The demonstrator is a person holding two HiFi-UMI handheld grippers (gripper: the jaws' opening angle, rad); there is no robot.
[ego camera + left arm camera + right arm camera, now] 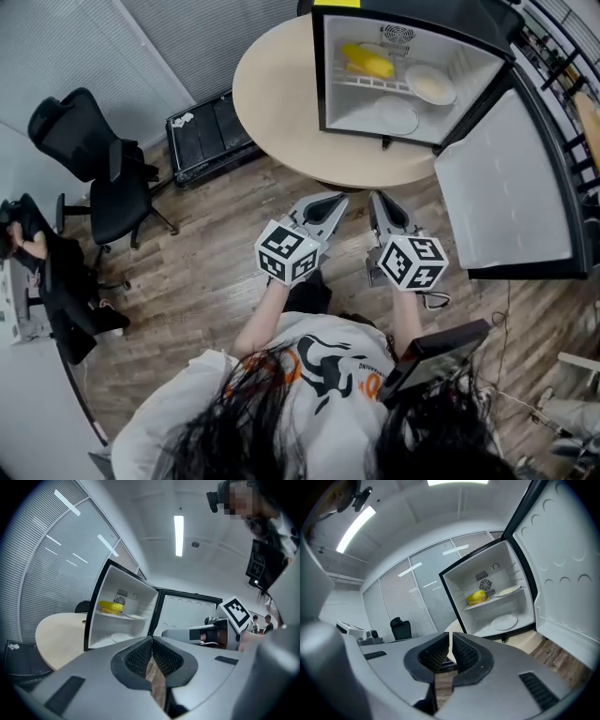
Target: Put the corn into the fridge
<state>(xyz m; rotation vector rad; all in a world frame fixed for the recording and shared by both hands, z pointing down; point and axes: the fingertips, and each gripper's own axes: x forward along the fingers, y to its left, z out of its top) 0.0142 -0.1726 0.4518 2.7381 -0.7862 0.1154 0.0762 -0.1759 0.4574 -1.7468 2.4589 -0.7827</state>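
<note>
My left gripper (151,640) has its fingers shut tight against each other, nothing between them; my right gripper (450,638) is the same, pads meeting at the tips and empty. The two sit side by side over the wooden floor (206,272), the right one just beside the left, both aimed forward at the fridge (323,75).

The corn (367,61) is not in my grasp; it lies well ahead of both sets of fingers and above their line, on the fridge's wire shelf (375,82), towards the shelf's left end. A plate (431,84) shares that shelf, to the right of the corn; a second plate (396,115) rests lower, on the fridge's bottom, nearer my tips.

The fridge stands open on a round table (272,103), whose near edge lies just ahead of my fingertips. The door (506,187) is swung wide, off to the right of my right fingers. An office chair (103,178) stands well apart, far off to the left of my left fingers.
</note>
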